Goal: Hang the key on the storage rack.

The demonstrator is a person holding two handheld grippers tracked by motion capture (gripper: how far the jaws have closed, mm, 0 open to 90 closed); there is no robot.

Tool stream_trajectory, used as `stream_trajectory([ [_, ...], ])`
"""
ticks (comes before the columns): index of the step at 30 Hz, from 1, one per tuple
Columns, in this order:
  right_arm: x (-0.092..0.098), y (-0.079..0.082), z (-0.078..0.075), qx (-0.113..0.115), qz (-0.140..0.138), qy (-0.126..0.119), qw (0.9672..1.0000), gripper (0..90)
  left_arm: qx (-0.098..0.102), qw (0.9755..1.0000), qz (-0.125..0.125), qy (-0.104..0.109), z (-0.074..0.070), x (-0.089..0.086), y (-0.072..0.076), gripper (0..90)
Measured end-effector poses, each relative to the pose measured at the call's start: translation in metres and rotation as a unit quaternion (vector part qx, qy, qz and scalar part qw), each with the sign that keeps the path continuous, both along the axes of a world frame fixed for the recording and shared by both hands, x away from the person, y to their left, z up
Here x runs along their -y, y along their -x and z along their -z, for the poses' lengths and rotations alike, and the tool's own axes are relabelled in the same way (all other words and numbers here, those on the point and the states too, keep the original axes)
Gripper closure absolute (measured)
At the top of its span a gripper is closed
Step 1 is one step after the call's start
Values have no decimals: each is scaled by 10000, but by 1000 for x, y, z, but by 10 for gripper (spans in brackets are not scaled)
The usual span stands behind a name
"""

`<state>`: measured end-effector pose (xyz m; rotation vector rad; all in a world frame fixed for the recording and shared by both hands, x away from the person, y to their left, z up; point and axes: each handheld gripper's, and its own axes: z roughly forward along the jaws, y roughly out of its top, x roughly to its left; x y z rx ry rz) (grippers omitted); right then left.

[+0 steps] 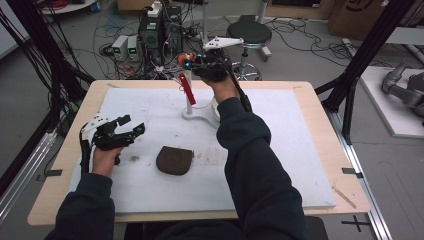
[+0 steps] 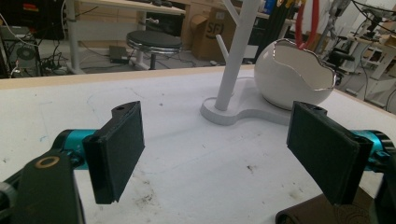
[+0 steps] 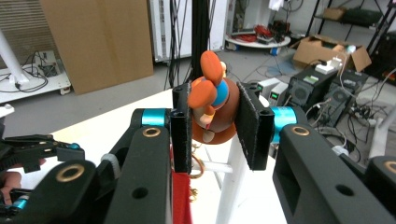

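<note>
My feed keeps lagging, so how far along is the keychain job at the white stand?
Done: the right gripper is shut on the orange figure charm, lifted to the white stand, its red strap hanging beside the post.
In hand: getting the ring onto a branch; I cannot tell whether it is hooked.
Left: releasing it. The left gripper is open, near the brown pouch.

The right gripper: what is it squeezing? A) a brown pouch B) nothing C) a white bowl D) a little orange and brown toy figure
D: in the right gripper view, the right gripper has both pads pressed on the orange and brown toy figure.
</note>
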<state>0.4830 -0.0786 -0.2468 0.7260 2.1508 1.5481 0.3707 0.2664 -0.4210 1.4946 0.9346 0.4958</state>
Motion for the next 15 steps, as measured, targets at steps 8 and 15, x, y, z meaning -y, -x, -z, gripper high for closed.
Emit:
stream_trajectory([
  [8, 0, -5, 4, -17, 30, 86, 10000, 693, 5, 10000, -6, 14, 0, 0, 0, 189],
  [15, -5, -5, 4, 174, -73, 124, 9997, 693, 2, 10000, -8, 20, 0, 0, 0, 189],
])
